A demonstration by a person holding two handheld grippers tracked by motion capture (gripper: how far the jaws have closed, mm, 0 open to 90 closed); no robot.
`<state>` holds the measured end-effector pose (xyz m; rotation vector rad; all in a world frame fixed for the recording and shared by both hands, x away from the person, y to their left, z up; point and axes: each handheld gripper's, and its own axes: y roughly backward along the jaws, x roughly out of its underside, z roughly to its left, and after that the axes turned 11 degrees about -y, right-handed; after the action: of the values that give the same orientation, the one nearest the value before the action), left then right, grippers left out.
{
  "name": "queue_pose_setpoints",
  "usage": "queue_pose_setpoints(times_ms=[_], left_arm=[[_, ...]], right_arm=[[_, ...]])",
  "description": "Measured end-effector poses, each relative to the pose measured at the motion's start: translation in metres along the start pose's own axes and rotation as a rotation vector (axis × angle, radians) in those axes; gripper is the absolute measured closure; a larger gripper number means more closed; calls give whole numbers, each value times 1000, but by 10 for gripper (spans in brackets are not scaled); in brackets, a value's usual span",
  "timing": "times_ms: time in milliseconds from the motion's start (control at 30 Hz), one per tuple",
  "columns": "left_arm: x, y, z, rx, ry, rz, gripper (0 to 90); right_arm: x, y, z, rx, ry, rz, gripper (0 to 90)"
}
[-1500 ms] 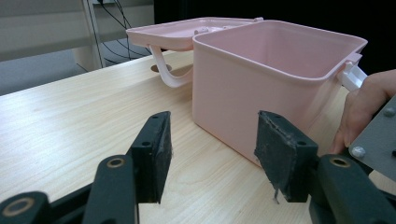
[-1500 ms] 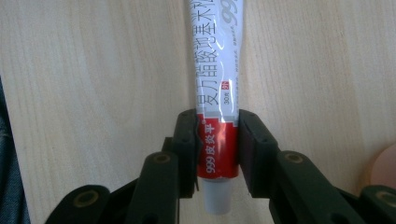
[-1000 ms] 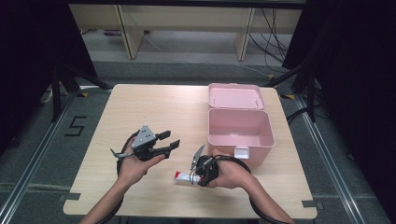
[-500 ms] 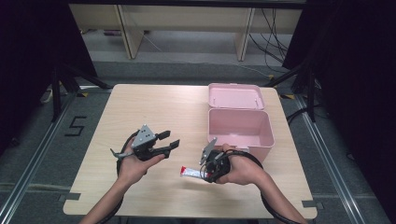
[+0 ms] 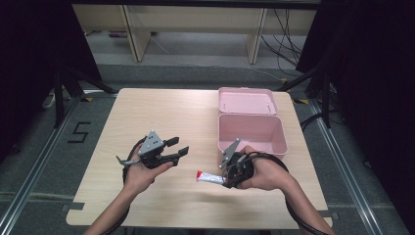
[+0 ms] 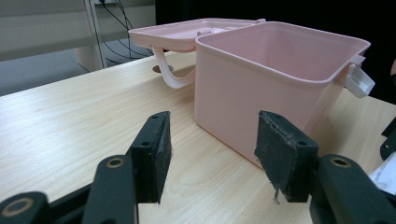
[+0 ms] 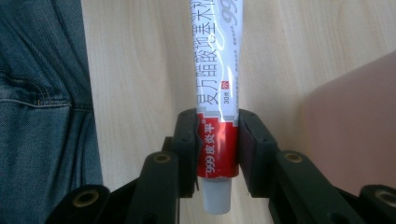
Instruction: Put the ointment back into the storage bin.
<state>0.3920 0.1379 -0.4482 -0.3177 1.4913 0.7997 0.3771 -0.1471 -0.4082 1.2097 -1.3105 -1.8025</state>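
**Tube clamped, box open**

Desk point(image 5: 161, 117): pale wood, on grey floor point(image 5: 29, 161) with dark surrounds. Pink box point(image 5: 252, 132) stands at the desk's right, lid point(image 5: 247, 100) swung back, interior bare as far as visible. Right tool point(image 7: 217, 140) clamps tube point(image 7: 217, 93) near its cap, beside the box. Left tool point(image 6: 210, 149) stands apart, holding nothing.

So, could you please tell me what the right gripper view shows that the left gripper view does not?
The right gripper view alone shows the right hand-held gripper shut on the red end of a red-and-white ointment tube, its white cap toward the camera, with denim along the left edge. The left gripper view alone shows the left hand-held gripper open with nothing between its jaws, and the pink box with its lid folded back and its white latch. Both share the light wooden table.
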Motion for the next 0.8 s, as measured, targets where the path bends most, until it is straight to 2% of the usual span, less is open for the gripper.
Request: queue_pose_setpoints(times_ms=[133, 167, 200, 267, 333, 367, 400, 500, 533, 567, 633, 667, 700, 733, 767, 800], left_arm=[[-1, 0, 0, 0, 0, 1, 450], [-1, 0, 0, 0, -1, 1, 450], [-1, -1, -1, 0, -1, 0, 449], [-1, -1, -1, 1, -3, 1, 450], [-1, -1, -1, 1, -3, 2, 450], [-1, -1, -1, 2, -1, 2, 450], [-1, -1, -1, 2, -2, 2, 450], [-1, -1, -1, 1, -2, 2, 450], [-1, -1, -1, 1, -2, 1, 450], [-1, -1, -1, 1, -3, 2, 449], [-1, -1, -1, 3, -2, 1, 449], [-1, -2, -1, 7, -1, -6, 450], [-1, -2, -1, 7, -1, -6, 449], [-1, -1, -2, 3, -4, 4, 449], [-1, -1, -2, 4, -4, 3, 449], [-1, -1, -2, 4, -5, 4, 450]], right_arm=[[3, 8, -2, 18, -8, 0, 716], [3, 10, 0, 0, -30, -11, 716], [3, 11, -4, 7, 24, -18, 716], [4, 15, -5, 10, 24, -12, 716], [5, 18, -5, 11, 1, -10, 716], [5, 18, -7, 8, 43, -22, 716], [6, 21, -6, 18, 9, -5, 716], [7, 24, -7, 18, 13, -3, 716], [7, 24, -8, 16, 33, -17, 716], [8, 27, -8, 18, 16, -1, 715], [9, 31, -10, 20, 20, 0, 715], [9, 31, -13, 14, 55, -13, 715], [9, 31, -13, 14, 55, -13, 715], [10, 32, -15, 6, 76, -29, 715], [11, 35, -13, 19, 27, -10, 715], [12, 35, -15, 18, 55, -16, 715]])
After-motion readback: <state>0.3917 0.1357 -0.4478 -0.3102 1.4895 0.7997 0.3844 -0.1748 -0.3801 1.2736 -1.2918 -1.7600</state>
